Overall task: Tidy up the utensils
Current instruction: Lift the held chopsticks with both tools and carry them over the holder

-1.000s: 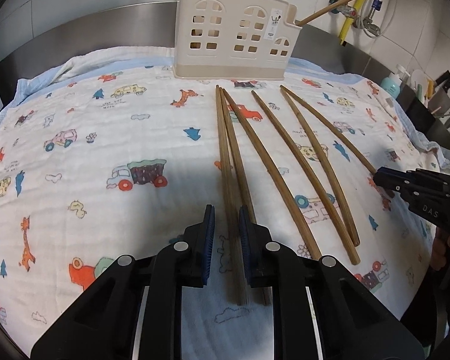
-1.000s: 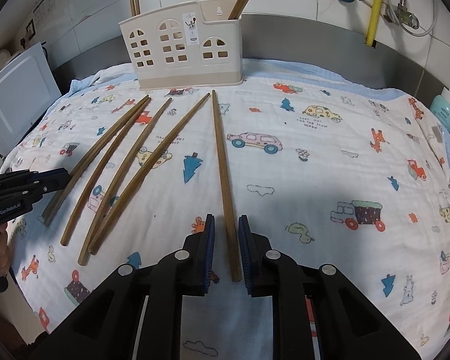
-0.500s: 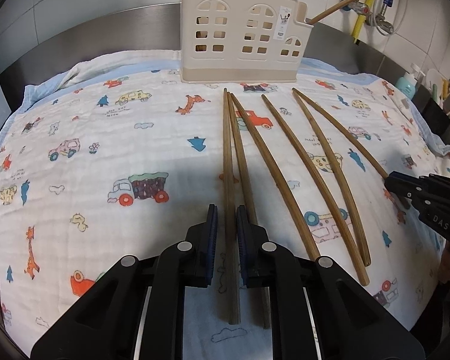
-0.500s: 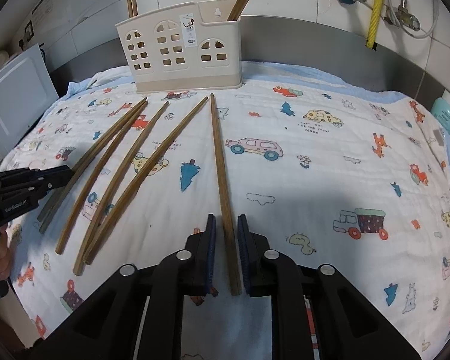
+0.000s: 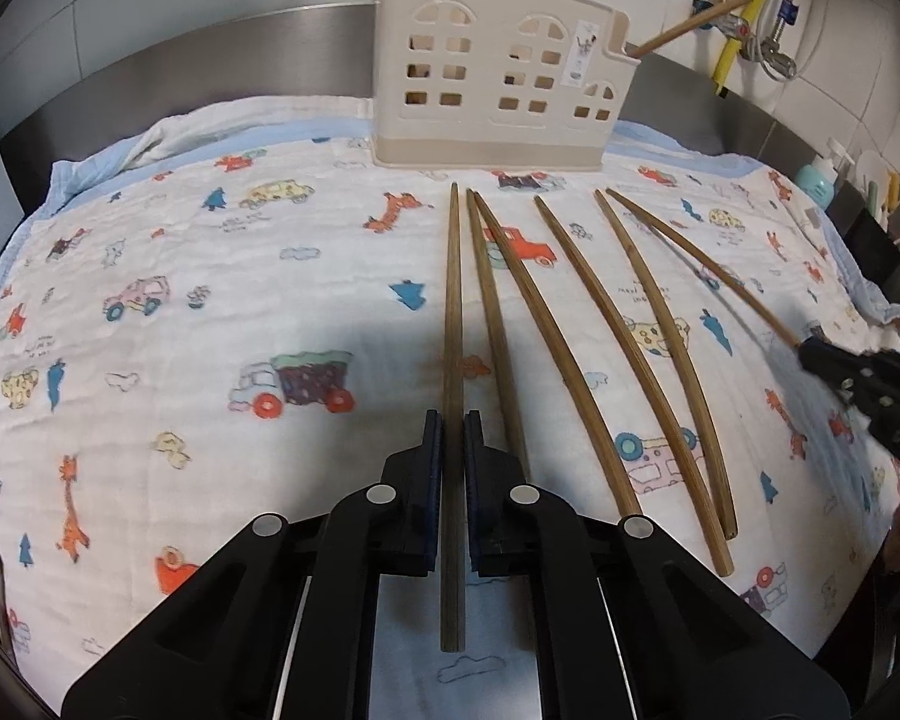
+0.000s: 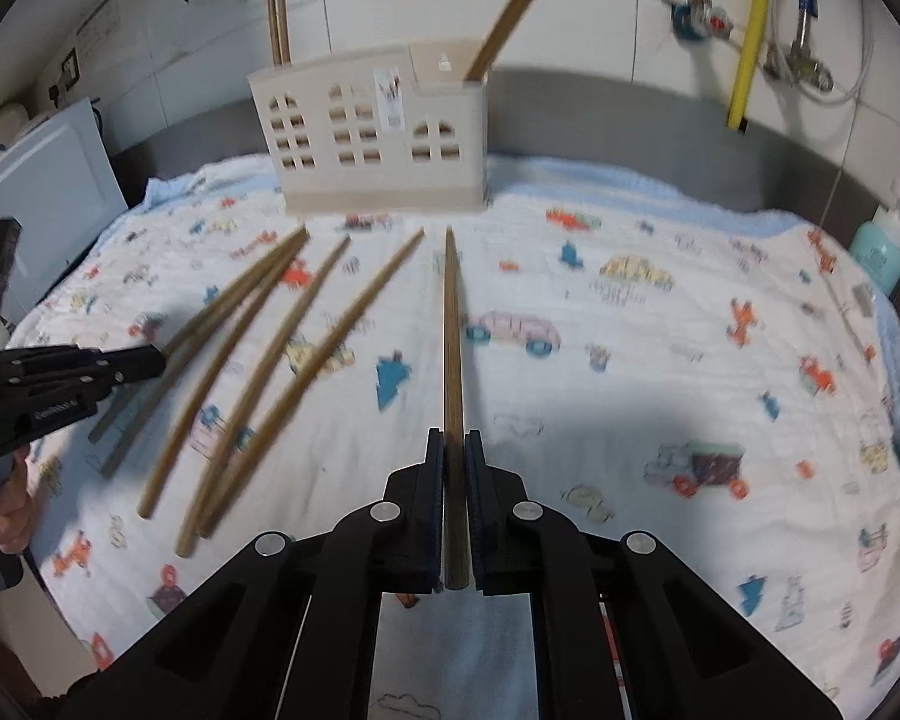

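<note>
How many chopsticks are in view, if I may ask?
9 chopsticks: one in the left gripper, one in the right gripper, four on the cloth, three in the holder; others may hide inside.

chopsticks (image 5: 624, 354): long brown wood, six fanned flat on the cloth, tips toward far holder
holder (image 5: 498, 72): beige, upright, far centre, sticks inside
</note>
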